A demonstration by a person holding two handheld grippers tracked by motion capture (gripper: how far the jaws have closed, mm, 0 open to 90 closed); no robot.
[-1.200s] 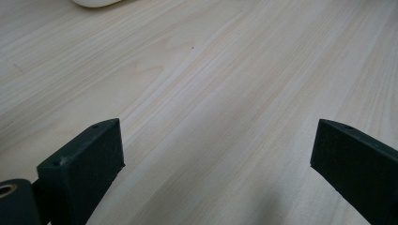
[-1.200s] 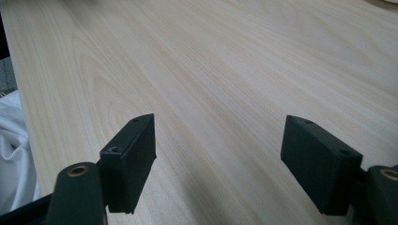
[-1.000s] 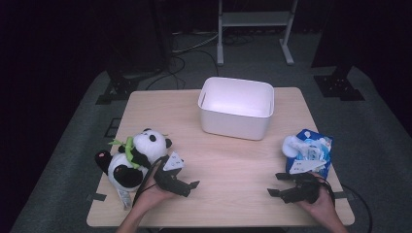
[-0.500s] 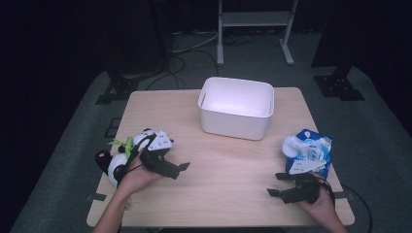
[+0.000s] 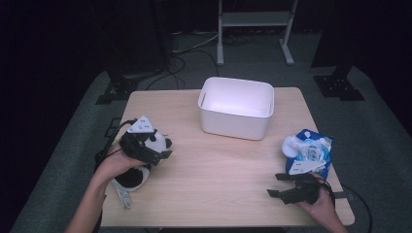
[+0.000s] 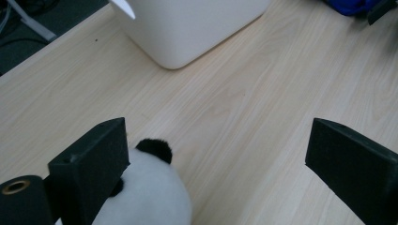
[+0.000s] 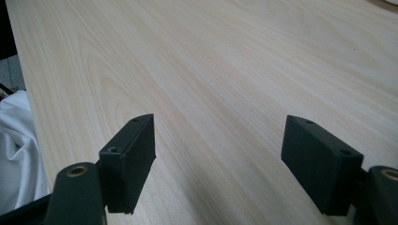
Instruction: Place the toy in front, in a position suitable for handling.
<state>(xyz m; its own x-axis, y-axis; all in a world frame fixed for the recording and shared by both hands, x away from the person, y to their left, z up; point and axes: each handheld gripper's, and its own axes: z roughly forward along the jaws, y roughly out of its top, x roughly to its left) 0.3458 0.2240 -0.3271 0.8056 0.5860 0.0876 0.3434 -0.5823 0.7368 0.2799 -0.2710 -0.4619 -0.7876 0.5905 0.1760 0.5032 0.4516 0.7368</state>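
Left tool (image 5: 154, 154), jaws spread, poised over the panda (image 6: 150, 194); right tool (image 5: 280, 186), jaws spread, low above the table (image 5: 218, 165).

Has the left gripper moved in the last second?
Yes. The left gripper went from the near table edge up over the panda toy, toward the white bin.

Your table (image 5: 233, 165) is evenly lit from above, while the room around it falls off to near black. The bin (image 5: 236, 107) glows brightest inside, almost washed out. Shadows under things are soft and short. The high view is slightly soft; both gripper views blur their own near jaws, sharper on the woodgrain beyond.
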